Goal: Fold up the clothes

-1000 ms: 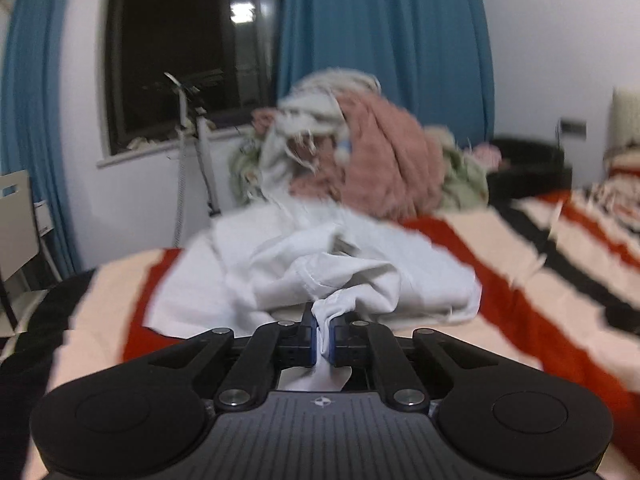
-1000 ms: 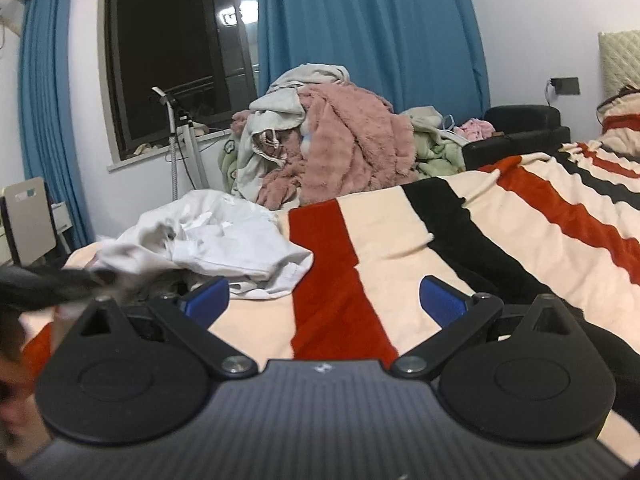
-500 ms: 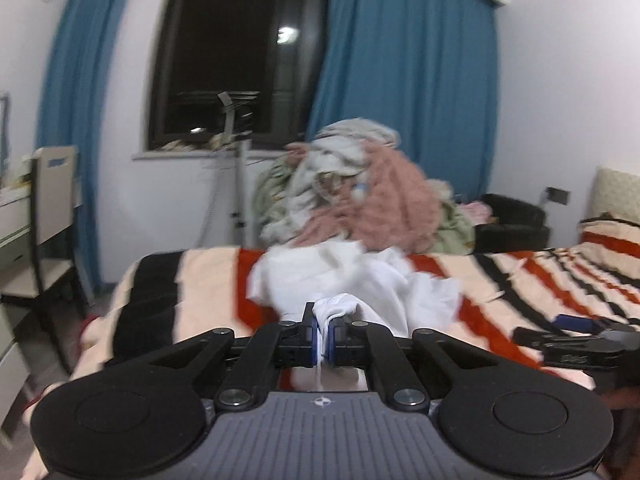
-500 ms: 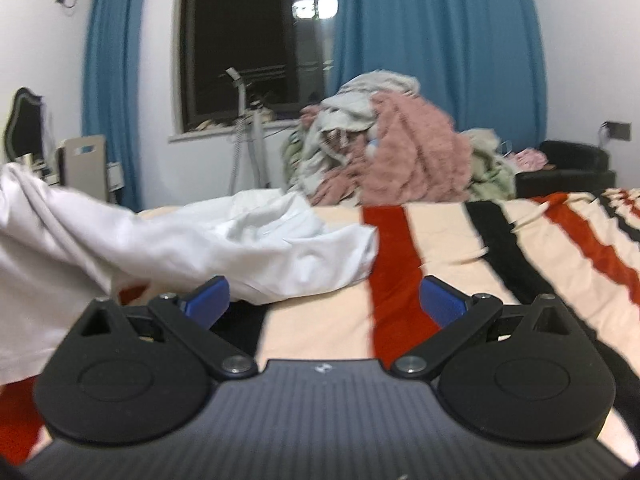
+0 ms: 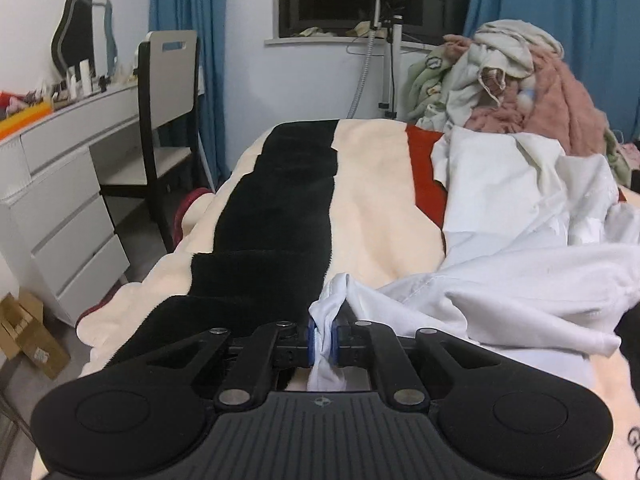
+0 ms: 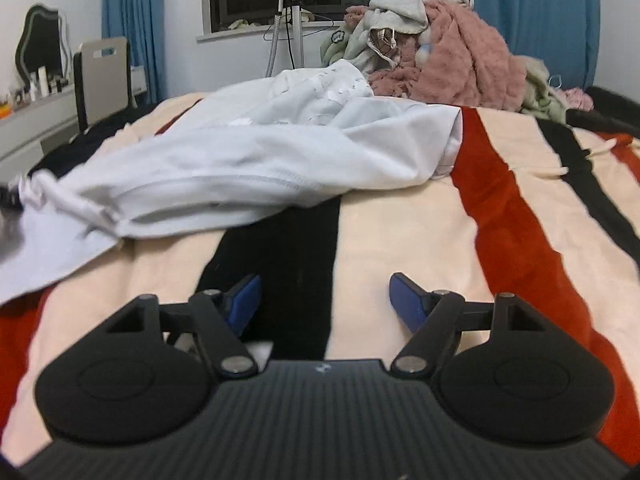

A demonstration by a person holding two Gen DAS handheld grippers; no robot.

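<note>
Now the white garment (image 5: 520, 280) is lying rumpled across the striped blanket (image 5: 380, 200), one bunched corner sitting between the left gripper (image 5: 323, 340), whose jaws are easing apart, probably to let it settle. Over on the right, the right gripper (image 6: 325, 300) is closing on nothing, hovering above bare blanket near the garment's hem. No containers showing.
</note>
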